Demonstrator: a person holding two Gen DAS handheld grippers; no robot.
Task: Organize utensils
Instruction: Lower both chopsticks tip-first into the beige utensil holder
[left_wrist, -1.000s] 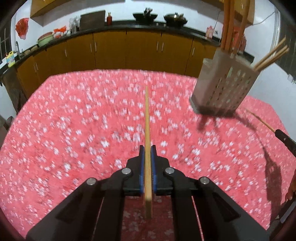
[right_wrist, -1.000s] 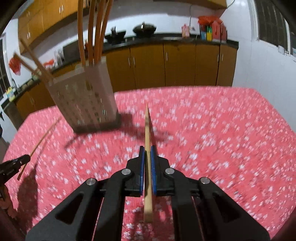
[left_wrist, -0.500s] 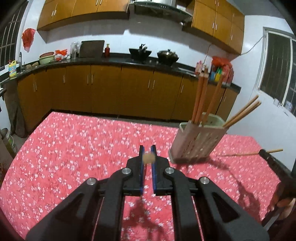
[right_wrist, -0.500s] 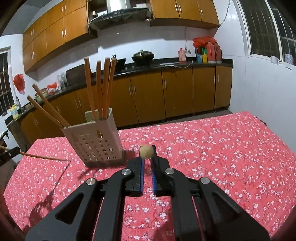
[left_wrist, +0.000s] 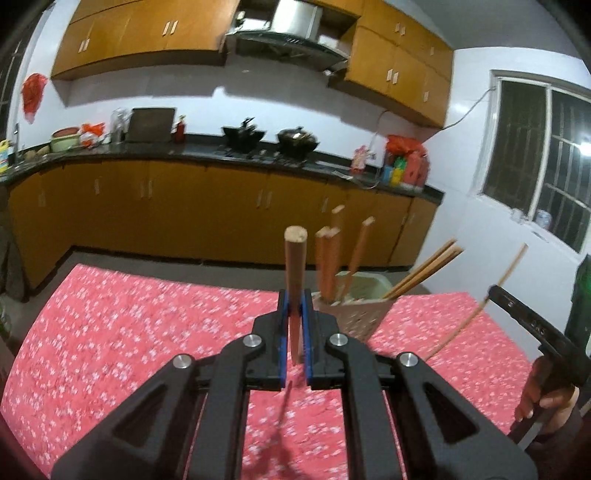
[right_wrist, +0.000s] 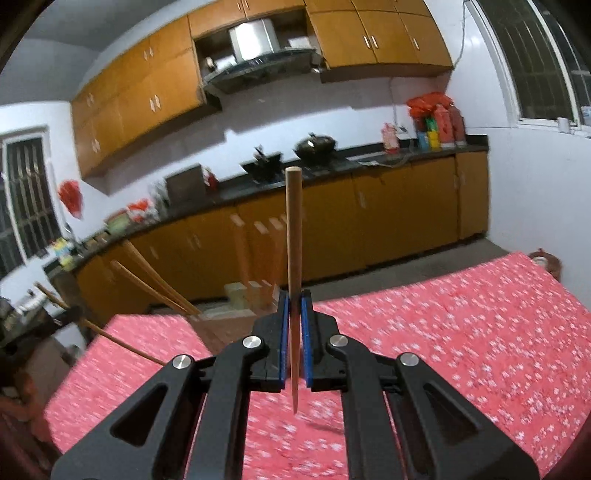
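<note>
Chopsticks lifted clear of worktop, one per claw, holder not yet reached.

Nearest: left claw (left_wrist: 294, 314) clamped narrow on a chopstick (left_wrist: 295, 266), blunt end up, thin tip hanging below the pads; right claw (right_wrist: 294, 314) likewise closed on its own chopstick (right_wrist: 294, 236), held near upright. A second ago both sticks lay almost flat, pointing ahead over the red flowered worktop (left_wrist: 129, 332); both are now tipped up and raised, and the views take in the cabinets rather than mostly cloth. Judgement: pick-up done, carry to the holder under way. Beyond the left claw, right of centre, stands the perforated holder (left_wrist: 364, 314), already stocked with chopsticks; in the right view it is partly hidden behind the claw. Neither held stick touches it yet.
</note>
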